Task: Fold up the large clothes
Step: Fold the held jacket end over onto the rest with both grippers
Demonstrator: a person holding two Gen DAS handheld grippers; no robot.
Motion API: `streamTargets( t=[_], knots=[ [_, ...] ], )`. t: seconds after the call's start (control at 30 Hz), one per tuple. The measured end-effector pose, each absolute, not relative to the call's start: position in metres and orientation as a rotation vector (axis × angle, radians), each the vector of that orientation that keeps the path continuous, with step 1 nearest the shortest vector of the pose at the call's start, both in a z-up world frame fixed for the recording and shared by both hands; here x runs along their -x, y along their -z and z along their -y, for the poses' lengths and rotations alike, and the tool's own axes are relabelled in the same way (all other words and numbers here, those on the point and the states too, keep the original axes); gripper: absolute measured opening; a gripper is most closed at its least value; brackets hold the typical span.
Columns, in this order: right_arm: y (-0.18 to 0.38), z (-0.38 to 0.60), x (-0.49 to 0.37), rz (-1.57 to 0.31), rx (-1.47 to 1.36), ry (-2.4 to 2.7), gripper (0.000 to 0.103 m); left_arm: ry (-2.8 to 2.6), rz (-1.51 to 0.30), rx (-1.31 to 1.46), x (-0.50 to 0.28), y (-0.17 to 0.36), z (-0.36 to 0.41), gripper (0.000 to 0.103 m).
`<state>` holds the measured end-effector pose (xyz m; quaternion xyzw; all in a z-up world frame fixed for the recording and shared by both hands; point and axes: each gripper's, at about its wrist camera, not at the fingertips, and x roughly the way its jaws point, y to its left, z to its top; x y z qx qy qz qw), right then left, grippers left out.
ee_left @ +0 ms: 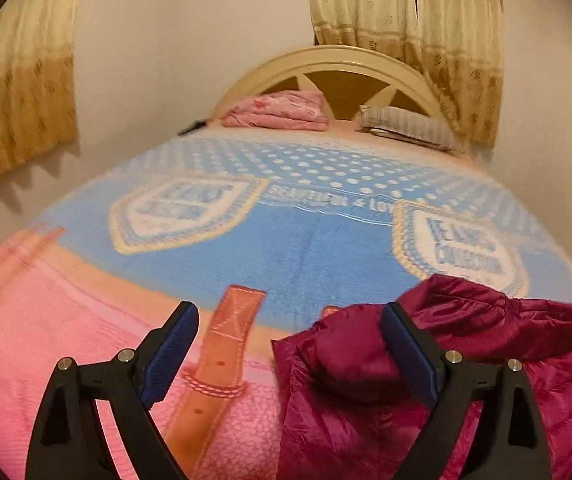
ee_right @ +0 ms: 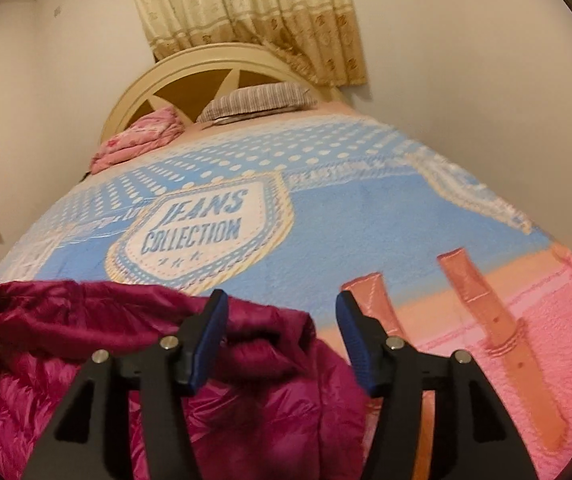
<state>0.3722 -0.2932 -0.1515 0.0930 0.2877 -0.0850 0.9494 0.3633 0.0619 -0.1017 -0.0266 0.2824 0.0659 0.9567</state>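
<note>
A crumpled maroon puffer jacket [ee_left: 485,364] lies on the near end of the bed, on a pink and blue blanket [ee_left: 309,248]. In the left wrist view it is at the lower right; my left gripper [ee_left: 289,316] is open and empty, its right finger over the jacket's left edge. In the right wrist view the jacket [ee_right: 254,392] is at the lower left. My right gripper [ee_right: 282,304] is open and empty, its left finger over the jacket's right edge, its right finger over the blanket [ee_right: 365,220].
A folded pink cloth [ee_left: 278,110] and a striped pillow [ee_left: 409,126] lie at the headboard [ee_left: 337,60]. Walls stand close on both sides of the bed, with curtains [ee_left: 405,12] behind the headboard and a curtain [ee_left: 18,80] on the left wall.
</note>
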Motion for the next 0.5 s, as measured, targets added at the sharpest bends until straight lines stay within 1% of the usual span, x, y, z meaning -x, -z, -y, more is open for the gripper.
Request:
streamTargets(
  t=[0.03, 0.1, 0.2, 0.27, 0.4, 0.5],
  knots=[
    [0.147, 0.288, -0.37, -0.581, -0.174, 0.187, 0.068, -0.177, -0.551, 0.033, -0.359, 0.096, -0.055, 0.093],
    [0.14, 0.275, -0.364, -0.559, -0.151, 0.193, 0.076, -0.202, -0.505, 0.018, -0.349, 0.089, -0.041, 0.093],
    [0.133, 0.247, -0.356, -0.545, -0.107, 0.179, 0.077, -0.209, -0.454, -0.016, -0.338, 0.082, -0.016, 0.093],
    [0.134, 0.23, -0.354, -0.54, -0.101, 0.153, 0.077, -0.16, -0.457, -0.052, -0.341, 0.087, 0.003, 0.093],
    [0.147, 0.189, -0.359, -0.553, -0.035, 0.101, 0.077, -0.179, -0.476, -0.26, -0.365, 0.116, 0.046, 0.093],
    [0.164, 0.175, -0.373, -0.586, -0.002, 0.096, 0.077, -0.19, -0.57, -0.297, -0.394, 0.146, 0.052, 0.093]
  ],
)
